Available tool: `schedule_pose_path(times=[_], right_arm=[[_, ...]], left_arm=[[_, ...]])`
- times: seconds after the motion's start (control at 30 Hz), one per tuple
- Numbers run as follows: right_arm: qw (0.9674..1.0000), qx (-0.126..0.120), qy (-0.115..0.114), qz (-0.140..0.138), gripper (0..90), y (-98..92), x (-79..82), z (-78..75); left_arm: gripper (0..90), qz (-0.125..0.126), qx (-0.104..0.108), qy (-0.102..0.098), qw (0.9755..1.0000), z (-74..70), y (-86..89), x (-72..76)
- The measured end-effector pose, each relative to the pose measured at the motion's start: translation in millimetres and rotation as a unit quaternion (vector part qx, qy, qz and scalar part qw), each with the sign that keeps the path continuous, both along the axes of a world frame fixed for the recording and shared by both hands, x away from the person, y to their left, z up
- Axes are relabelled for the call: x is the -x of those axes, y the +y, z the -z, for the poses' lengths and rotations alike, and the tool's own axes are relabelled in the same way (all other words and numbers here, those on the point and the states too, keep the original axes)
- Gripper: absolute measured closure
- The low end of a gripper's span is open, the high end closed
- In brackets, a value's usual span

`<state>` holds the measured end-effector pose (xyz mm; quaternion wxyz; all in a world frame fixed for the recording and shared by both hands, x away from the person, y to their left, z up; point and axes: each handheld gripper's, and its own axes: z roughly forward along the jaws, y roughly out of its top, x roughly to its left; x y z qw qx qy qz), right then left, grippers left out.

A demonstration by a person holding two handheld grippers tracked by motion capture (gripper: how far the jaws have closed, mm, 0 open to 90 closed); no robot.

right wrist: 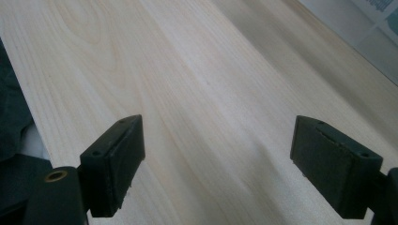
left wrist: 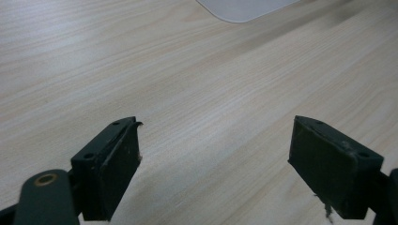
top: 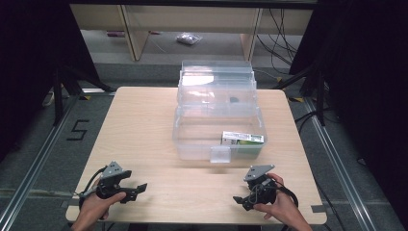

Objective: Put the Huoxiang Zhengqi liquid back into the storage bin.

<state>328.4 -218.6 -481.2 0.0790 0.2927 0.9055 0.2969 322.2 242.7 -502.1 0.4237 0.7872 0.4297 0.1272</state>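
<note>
A clear plastic storage box (top: 192, 139) stands in the middle of the wooden table (top: 139, 139) with its lid (top: 216, 77) tipped up at the back. Inside it, at the front right, lies a white and green carton (top: 242, 138). A clear latch tab (top: 220, 154) hangs from its front wall. My left gripper (top: 139, 188) rests near the table's front left, open, jaws pointing right over bare wood (left wrist: 216, 140). My right gripper (top: 240, 201) rests at the front right, open, jaws pointing left (right wrist: 216, 145). Neither holds anything.
A corner of the clear box (left wrist: 244, 9) shows at the top of the left gripper view. The table's front edge (right wrist: 21, 122) lies close by in the right gripper view. A floor mark "5" (top: 77, 130) is left of the table. Black stands (top: 60, 91) flank it.
</note>
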Motion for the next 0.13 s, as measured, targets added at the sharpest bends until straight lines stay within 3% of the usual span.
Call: schedule_pose_path(times=[0.1,0.13], right_arm=[[1.0,-0.005,-0.001,-0.005,19.1,-0.2,-1.6,1.3],[0.9999,-0.003,0.004,0.012,19.1,0.4,0.5,0.6]], left_arm=[[16.0,0.001,-0.001,0.0,1.0,-0.1,0.0,0.0],[16.0,-0.001,0.002,-0.001,1.0,0.1,-0.5,0.1]])
